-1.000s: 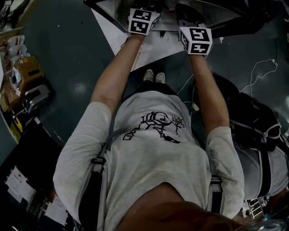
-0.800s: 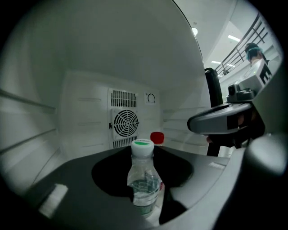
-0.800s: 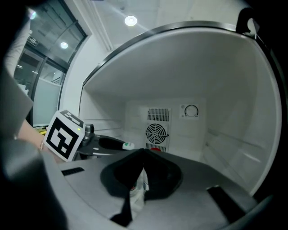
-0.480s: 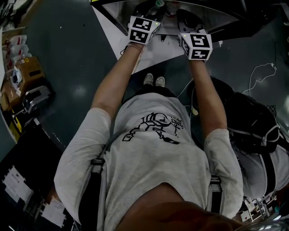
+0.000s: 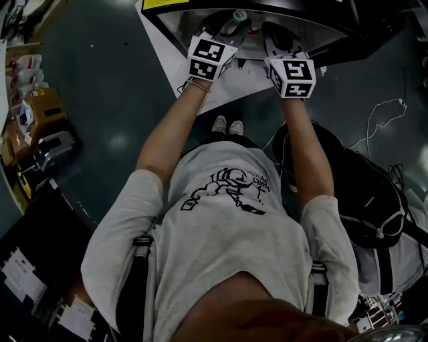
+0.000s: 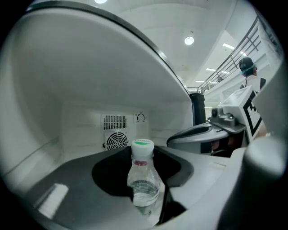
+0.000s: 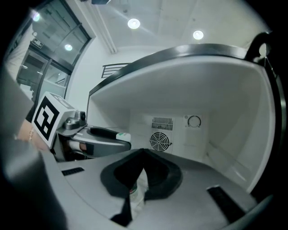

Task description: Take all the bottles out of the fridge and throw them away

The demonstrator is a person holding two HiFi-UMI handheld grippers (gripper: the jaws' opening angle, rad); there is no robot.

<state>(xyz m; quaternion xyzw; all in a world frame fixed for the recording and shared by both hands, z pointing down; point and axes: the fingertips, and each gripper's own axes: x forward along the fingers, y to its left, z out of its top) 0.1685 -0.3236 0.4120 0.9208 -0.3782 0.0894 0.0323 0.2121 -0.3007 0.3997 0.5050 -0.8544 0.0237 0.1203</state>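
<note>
A small clear bottle (image 6: 143, 179) with a white and green cap stands upright between the jaws of my left gripper (image 6: 144, 158), which are closed against its sides inside the fridge (image 5: 175, 27). In the head view the bottle's cap (image 5: 239, 16) pokes out beyond the left gripper (image 5: 224, 28). My right gripper (image 5: 275, 32) reaches into the fridge beside it, shut and holding nothing. In the right gripper view the shut right gripper (image 7: 143, 155) points at the back wall, and a bit of clear bottle (image 7: 136, 187) shows below the jaws. The left gripper (image 7: 96, 137) is at the left there.
A round fan grille (image 6: 116, 140) and a dial are on the fridge's white back wall. On the dark floor, black bags (image 5: 374, 194) lie to the right with a white cable (image 5: 382, 110). Boxes and clutter (image 5: 37, 110) are at the left.
Both grippers sit lower in the head view, and more of the fridge's inside shows above them. The bottle's cap has come into sight past the left gripper.
</note>
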